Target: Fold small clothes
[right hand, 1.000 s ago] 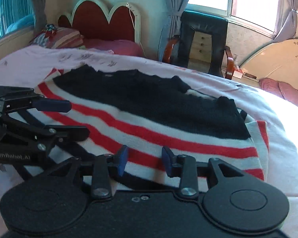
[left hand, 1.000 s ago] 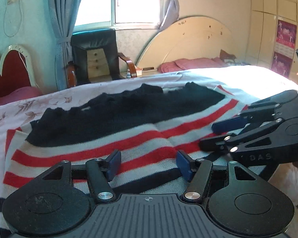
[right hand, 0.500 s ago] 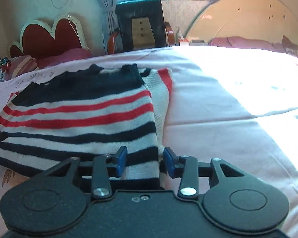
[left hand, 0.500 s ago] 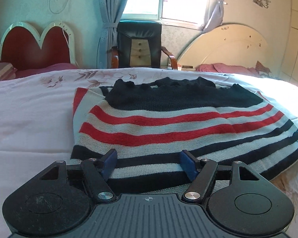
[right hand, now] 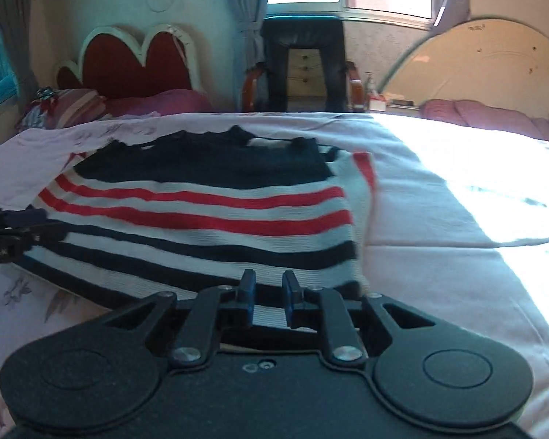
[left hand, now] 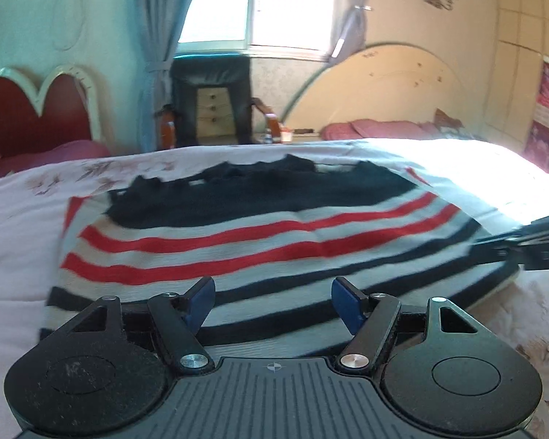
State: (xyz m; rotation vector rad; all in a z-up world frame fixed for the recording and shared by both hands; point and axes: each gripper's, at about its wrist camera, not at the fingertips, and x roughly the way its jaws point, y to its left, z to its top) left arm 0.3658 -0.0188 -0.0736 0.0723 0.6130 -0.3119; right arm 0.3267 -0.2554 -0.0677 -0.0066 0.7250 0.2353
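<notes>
A wide bed (left hand: 25, 197) under a pale pink floral cover filled both views, with a second bed's cream rounded headboard (right hand: 483, 69) and a red heart-shaped headboard (right hand: 135, 62) at the far wall and a black armchair (left hand: 210, 98) under the window between them. On the cover lay the sweater (right hand: 208, 205), spread flat, its dark navy top toward the headboards and its red, white and navy stripes running toward the cameras, the hem nearest. The left gripper (left hand: 272, 305) hung over the hem near the sweater's left corner, its blue pads standing well apart with nothing gripped. The right gripper (right hand: 267, 292) sat at the hem near the right corner; its jaws had just been closing, a narrow gap remained, and striped fabric showed behind that gap, though whether the pads pinched it could not be told.
</notes>
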